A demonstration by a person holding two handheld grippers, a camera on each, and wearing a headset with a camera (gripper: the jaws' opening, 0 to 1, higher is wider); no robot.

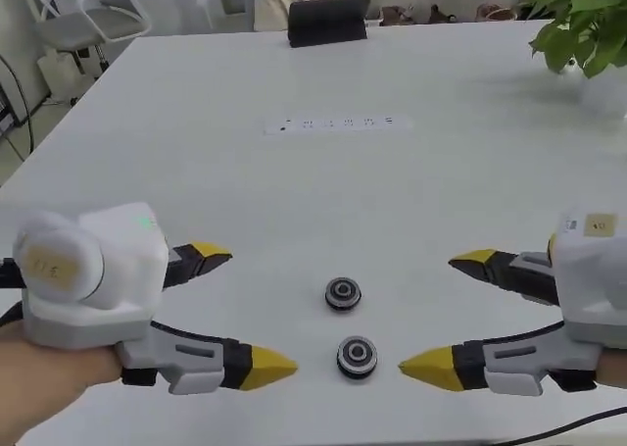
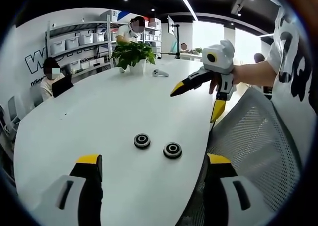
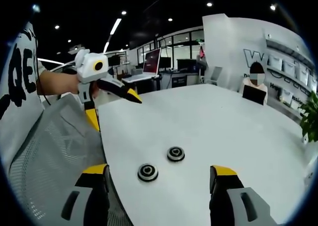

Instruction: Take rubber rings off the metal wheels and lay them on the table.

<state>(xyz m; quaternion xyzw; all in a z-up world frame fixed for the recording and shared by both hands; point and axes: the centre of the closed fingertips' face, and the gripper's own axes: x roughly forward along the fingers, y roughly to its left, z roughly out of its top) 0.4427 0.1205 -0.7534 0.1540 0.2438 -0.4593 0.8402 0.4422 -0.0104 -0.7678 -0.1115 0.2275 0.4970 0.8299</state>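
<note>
From the head view, the white bench runs up the frame. Two metal wheels sit low in the middle: the upper wheel and, just below and a touch to the right, the lower wheel, close but apart. Each wears a dark rubber ring around its rim, and no ring lies loose on the bench. The left gripper comes in from the lower left and the right gripper from the lower right. Both have their jaws spread wide with nothing between them, and their yellow tips point in at the wheels without touching them. A white power strip lies at mid-frame, and a leafy plant fills the upper right corner.

In the left gripper view, its own jaws rise parted at the bottom with both wheels just above the gap. The right gripper hangs in the upper right, agape. At the far end the plant stands in a white pot. Storage boxes line the shelves at upper left; I can't see what is in them.

In the right gripper view, its jaws stand apart at the bottom with the wheels side by side above them. The left gripper hovers at upper left, jaws open.
</note>
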